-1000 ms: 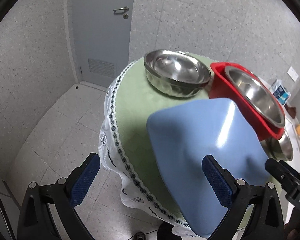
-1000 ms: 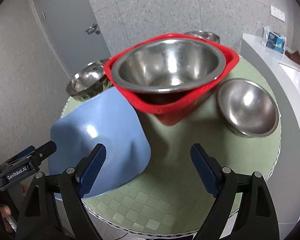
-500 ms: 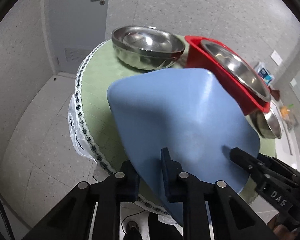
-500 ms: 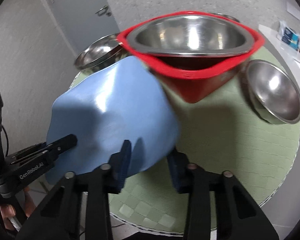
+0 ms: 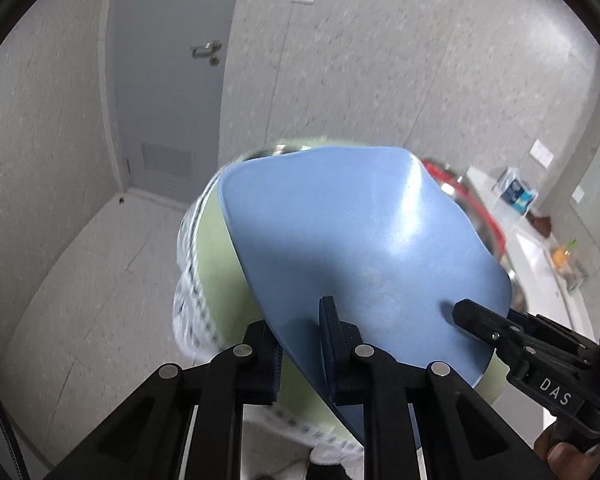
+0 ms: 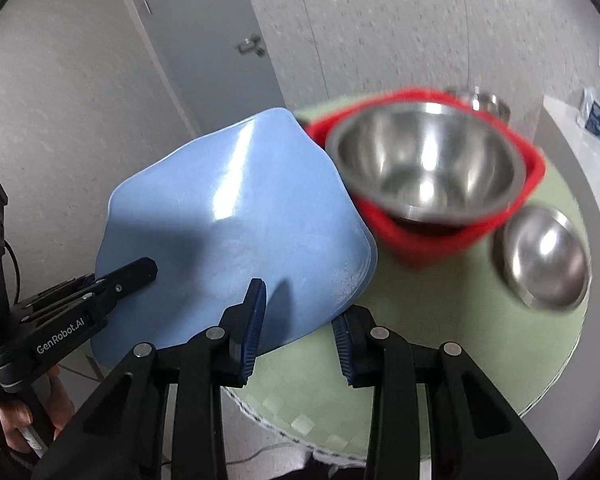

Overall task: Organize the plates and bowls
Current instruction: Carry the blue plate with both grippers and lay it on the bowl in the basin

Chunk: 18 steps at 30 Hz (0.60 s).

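A round table (image 6: 440, 384) with a green checked cloth stands in a grey speckled room with a grey door (image 5: 168, 80)

Nearest, the left gripper (image 5: 300, 344) pinches the near rim of the blue bowl (image 5: 360, 248), one pad under the wall and one on the outer face. The right gripper (image 6: 298, 324) pinches the same bowl's rim at another point; its fingers sit further apart, and the far pad's contact cannot be confirmed. The bowl is held inverted and tilted above the table's near edge, base up and toward both cameras, opening down and away. It has no clear long axis; the squarish rim slopes from the grippers up toward the far side.

Beyond it, a red bowl (image 6: 428, 240) holds a steel bowl (image 6: 424, 164). A small steel bowl (image 6: 540, 260) rests beside it, and another steel bowl (image 6: 480, 102) lies behind.

Risks, as judged:
- Thin-rim pinches may slip on the smooth wall, dropping the bowl off the table edge
- Unequal motion of the two grippers may twist the rim free
- The far corner is close to the red bowl and may knock it
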Tool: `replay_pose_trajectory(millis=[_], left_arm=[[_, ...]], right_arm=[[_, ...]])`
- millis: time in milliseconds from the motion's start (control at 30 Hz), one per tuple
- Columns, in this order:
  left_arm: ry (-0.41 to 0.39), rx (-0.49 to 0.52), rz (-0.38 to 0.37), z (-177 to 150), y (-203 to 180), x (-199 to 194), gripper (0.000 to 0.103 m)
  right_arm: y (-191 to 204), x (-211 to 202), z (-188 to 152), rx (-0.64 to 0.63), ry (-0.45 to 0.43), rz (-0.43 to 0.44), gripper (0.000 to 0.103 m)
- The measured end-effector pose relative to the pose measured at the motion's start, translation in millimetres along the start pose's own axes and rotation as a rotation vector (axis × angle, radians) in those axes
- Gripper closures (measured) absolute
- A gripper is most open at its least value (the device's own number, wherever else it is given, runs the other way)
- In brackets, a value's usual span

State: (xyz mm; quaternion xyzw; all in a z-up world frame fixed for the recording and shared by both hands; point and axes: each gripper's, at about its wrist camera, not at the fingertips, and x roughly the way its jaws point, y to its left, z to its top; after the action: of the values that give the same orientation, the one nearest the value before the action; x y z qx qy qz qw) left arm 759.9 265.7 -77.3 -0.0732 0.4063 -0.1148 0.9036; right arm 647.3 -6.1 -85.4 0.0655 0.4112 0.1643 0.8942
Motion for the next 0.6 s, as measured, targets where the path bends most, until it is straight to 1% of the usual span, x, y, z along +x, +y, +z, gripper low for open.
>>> replay_pose_trajectory(millis=[133, 267, 367, 433, 600], left_arm=[[-0.03, 0.021, -0.01, 24, -31, 2, 0.089], [-0.04, 0.04, -0.03, 42, -67, 21, 0.089], [-0.018, 0.039, -0.034, 51, -88, 51, 0.089], [-0.002, 0.035, -0.032, 55, -95, 78, 0.089], [0.048, 0.022, -0.014, 75, -112, 133, 0.088]], right_arm=[[-24, -10, 30, 0.0, -0.033, 0.001, 0.07], [-59, -12, 52, 0.003, -0.048, -0.013, 0.07], [-87, -8, 69, 0.001, -0.033, -0.026, 0.07], [-106, -1, 80, -0.004, -0.012, -0.031, 0.07], [-139, 18, 91, -0.008, 0.045, -0.029, 0.07]])
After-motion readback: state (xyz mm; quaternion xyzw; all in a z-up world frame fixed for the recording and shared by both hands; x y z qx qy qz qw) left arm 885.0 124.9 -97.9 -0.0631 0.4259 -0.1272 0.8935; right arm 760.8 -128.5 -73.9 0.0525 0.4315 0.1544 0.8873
